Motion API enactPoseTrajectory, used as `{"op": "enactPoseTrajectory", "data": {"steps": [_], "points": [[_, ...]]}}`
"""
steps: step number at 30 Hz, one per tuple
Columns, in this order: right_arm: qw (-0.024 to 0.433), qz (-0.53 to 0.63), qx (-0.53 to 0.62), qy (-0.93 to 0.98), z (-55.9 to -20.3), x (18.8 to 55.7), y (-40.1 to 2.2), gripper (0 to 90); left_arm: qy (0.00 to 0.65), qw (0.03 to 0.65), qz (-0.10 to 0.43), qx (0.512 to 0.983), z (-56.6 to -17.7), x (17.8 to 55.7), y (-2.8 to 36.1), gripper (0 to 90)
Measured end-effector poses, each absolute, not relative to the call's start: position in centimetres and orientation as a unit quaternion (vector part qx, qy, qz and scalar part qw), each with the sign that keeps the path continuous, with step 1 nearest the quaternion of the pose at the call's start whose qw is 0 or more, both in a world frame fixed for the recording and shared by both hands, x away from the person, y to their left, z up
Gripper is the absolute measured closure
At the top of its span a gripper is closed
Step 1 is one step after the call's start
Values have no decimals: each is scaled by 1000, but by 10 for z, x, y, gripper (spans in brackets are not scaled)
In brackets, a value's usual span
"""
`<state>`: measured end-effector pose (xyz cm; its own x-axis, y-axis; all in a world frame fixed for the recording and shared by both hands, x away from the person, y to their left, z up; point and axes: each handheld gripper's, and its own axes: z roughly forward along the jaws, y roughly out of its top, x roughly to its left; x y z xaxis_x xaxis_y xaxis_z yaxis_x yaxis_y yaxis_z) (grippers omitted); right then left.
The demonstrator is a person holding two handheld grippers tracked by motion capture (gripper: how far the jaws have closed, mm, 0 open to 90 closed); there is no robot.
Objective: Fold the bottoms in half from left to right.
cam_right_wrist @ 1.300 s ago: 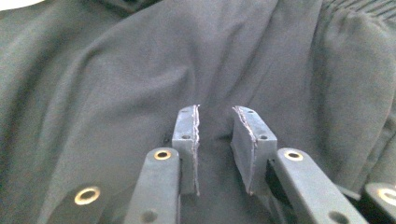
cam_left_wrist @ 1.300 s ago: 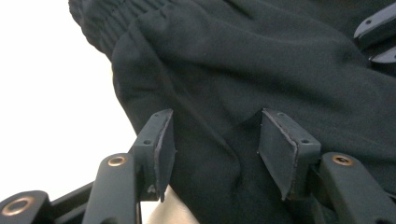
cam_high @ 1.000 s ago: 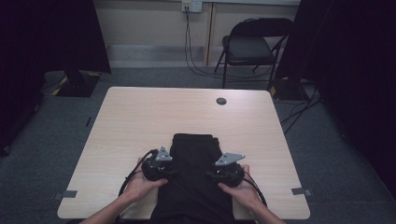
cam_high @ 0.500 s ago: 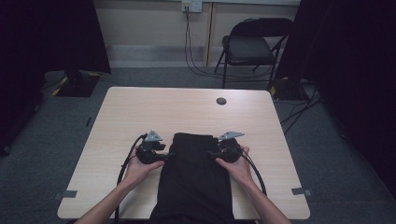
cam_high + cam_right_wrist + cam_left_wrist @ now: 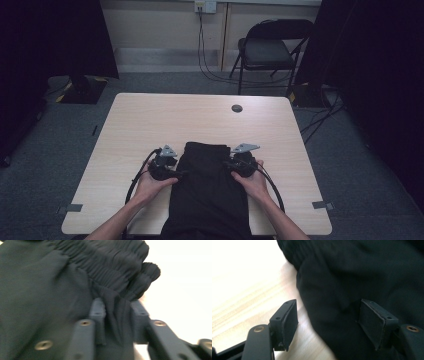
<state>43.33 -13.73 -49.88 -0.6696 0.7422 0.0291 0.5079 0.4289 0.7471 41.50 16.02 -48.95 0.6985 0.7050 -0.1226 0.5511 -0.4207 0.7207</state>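
A: Surface and room?

B: Light wood surface (image 5: pixel 150 125) with a round dark grommet (image 5: pixel 237 108) near the far edge. Grey carpet around it. Black folding chair (image 5: pixel 267 50) behind, wall outlet (image 5: pixel 205 6) with cables dropping to the floor, dark curtains on both sides. Tape marks on the near corners of the surface.

A: Anything cut off or unclear?

B: The black garment (image 5: pixel 210 192) runs off the near edge, so its lower end is out of frame. It looks like trousers or shorts: gathered elastic waistband (image 5: pixel 117 262) at the far end. The right gripper view is motion-blurred and overexposed past the cloth. In the high view both sets of jaws are too dark against the fabric to read.

A: Garment versus each hand-held gripper?

B: It lies flat in the near middle of the surface, waistband away from the person. Left hand-held gripper (image 5: pixel 328 320) sits at its left edge, jaws wide and just been opening; the cloth edge lies between the pads, one pad over bare wood, the other over fabric, nothing pinched. Right hand-held gripper (image 5: pixel 117 320) is at the right edge just under the waistband, jaws just been closing, a fold of fabric clamped between the pads.
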Motion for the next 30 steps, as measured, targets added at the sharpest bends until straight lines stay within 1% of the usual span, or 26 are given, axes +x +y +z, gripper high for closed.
{"op": "enactPoseTrajectory", "data": {"steps": [3,5,6,8,11,14,15,16,18,20,21,23,26,30], "points": [[153,382,370,833,-499,432,-135,776,371,384,112,838,-488,416,159,307],[149,383,364,836,-499,431,-134,785,372,382,114,838,-490,419,161,303],[149,383,364,836,-499,431,-134,785,372,379,117,839,-490,420,162,303],[146,384,359,838,-499,430,-132,789,372,382,104,839,-491,422,164,298],[143,384,346,844,-499,425,-124,793,378,374,100,841,-493,422,165,296],[142,384,339,847,-498,421,-118,793,373,364,115,846,-494,420,161,310],[138,385,343,845,-499,422,-119,793,368,362,118,849,-493,418,159,358],[131,390,348,842,-499,423,-120,795,361,352,130,854,-493,417,158,380],[120,397,355,838,-500,423,-123,796,359,352,130,854,-492,417,157,452],[121,395,356,838,-499,423,-123,797,360,352,125,855,-490,419,159,604],[120,396,359,837,-499,423,-123,798,358,354,118,856,-490,420,161,703],[115,395,362,837,-499,423,-123,800,364,363,99,852,-490,421,163,778],[111,398,365,834,-496,423,-125,805,365,376,89,847,-487,421,165,807],[111,422,368,821,-482,423,-130,811,371,409,95,828,-474,418,167,815]]}}
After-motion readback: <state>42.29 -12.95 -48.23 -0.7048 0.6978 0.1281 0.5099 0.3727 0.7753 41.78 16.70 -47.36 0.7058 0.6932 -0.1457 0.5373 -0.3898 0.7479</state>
